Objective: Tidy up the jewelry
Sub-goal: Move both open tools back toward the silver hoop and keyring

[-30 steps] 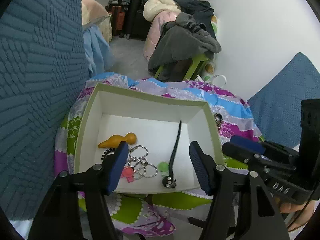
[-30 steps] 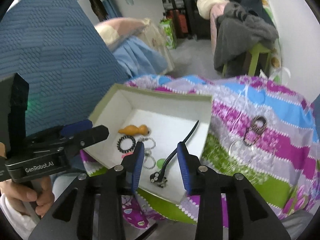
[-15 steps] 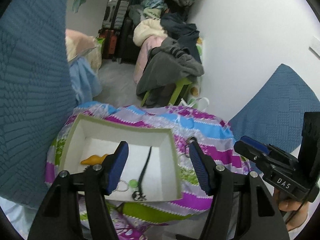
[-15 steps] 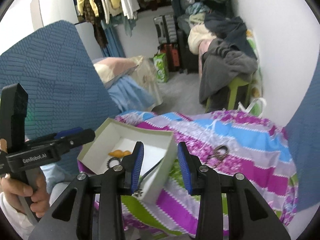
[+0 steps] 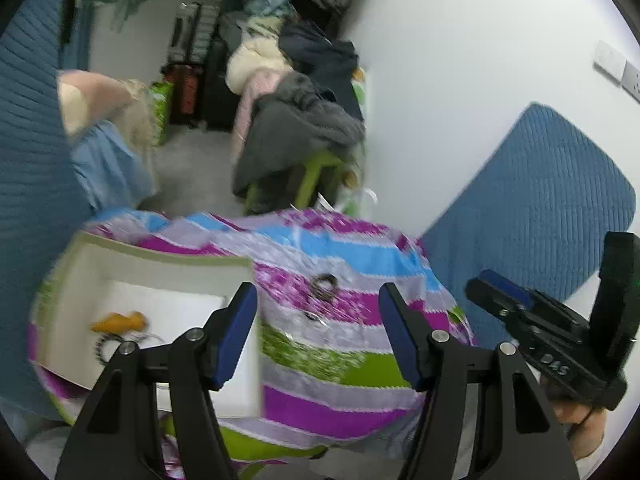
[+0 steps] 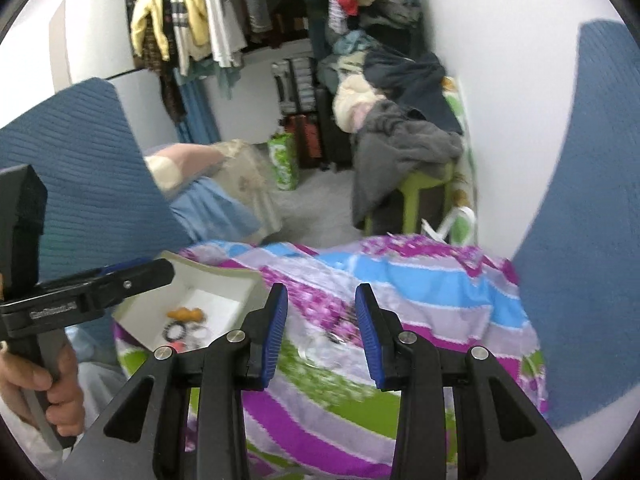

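Striped cloth (image 5: 340,344) now under both grippers.

Both fisheye views are evenly and softly lit, with no hard shadows or glare, and dark corners ring each curved frame. Motion blur smears the striped cloth (image 5: 320,280) and the white box (image 5: 80,272); the small pieces there are perhaps rings.

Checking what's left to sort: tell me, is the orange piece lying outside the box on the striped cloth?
No: the orange piece lies inside the white box, while a dark ring piece sits out on the striped cloth.
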Available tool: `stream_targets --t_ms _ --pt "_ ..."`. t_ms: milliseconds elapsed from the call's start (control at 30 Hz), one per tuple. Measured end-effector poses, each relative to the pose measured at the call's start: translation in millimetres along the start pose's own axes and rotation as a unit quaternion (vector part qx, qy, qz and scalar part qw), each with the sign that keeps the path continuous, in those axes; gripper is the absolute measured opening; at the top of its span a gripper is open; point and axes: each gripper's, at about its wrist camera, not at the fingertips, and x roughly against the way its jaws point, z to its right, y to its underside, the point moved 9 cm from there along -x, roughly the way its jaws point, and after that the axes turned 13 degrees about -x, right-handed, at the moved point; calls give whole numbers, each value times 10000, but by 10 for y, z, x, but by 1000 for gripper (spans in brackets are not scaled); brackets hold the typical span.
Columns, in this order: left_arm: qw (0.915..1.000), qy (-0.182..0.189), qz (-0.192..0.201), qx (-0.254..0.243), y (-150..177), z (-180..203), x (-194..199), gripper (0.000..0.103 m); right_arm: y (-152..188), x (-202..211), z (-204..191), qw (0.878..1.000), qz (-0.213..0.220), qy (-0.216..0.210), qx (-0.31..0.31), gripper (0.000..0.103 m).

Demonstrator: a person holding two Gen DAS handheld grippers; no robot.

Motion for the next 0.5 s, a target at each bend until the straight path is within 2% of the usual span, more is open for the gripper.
stream_targets --t_ms 100,200,267,500 --pt "9998 164 -98 -14 99 203 -203 61 142 -100 277 9997 -116 78 -223 31" --pt "9994 226 -262 -9 230 341 -399 55 312 -239 515 9987 -309 123 -394 22" --pt "9987 321 -407 25 346 421 -563 51 428 -350 656 9979 -453 134 -452 21" --pt "9953 206 -928 201 746 454 -1092 49 702 -823 913 9938 -950 107 -576 19"
